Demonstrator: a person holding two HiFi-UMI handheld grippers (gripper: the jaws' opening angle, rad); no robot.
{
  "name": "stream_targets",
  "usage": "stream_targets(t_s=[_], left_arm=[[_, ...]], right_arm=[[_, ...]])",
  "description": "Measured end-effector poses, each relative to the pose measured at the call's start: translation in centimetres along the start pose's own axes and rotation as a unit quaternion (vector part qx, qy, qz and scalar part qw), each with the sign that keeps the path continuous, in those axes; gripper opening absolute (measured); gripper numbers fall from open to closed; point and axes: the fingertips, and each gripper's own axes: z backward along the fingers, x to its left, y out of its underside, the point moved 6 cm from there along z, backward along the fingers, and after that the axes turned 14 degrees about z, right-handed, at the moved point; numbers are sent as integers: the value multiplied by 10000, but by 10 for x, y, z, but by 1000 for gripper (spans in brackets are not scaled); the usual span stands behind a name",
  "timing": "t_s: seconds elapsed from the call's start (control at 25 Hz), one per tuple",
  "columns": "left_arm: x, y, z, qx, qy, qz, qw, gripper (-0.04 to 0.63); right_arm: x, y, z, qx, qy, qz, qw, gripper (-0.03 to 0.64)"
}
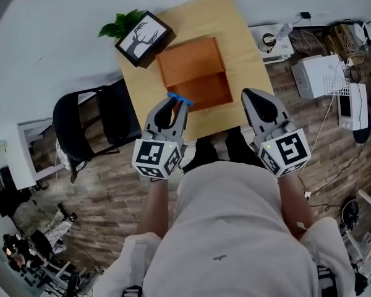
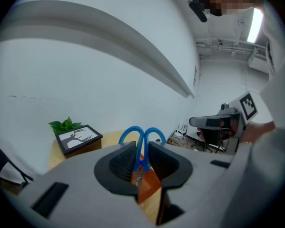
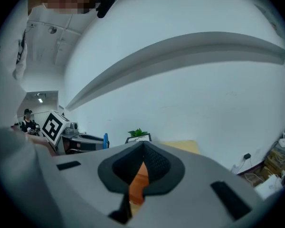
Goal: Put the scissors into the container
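Two grippers are hovering over the near edge of the wooden table (image 1: 217, 12); I am clamping the left gripper (image 1: 171, 107) on the blue-handled scissors (image 1: 180, 98), just above the near rim of the orange container (image 1: 191, 59). I am holding the right gripper (image 1: 252, 95) to its right, jaws pressed together on nothing.

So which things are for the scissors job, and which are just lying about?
For the job: blue-handled scissors, held in the left claw; orange wooden container on the light wooden table.
Just lying about: framed deer picture; green leafy plant; black chair.
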Motion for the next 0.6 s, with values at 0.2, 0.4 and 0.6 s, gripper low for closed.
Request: stream_targets(t_s=[0.2, 0.4, 0.6], left_arm=[[15, 5, -22, 438, 403, -78, 9982, 80], [26, 17, -44, 964, 704, -217, 9926, 80], [34, 33, -62, 1404, 852, -304, 9860, 79]], right_arm=[[12, 4, 3, 145, 364, -73, 9992, -2], [24, 11, 6, 303, 710, -203, 9968, -2], [33, 19, 13, 529, 1038, -366, 9925, -2]])
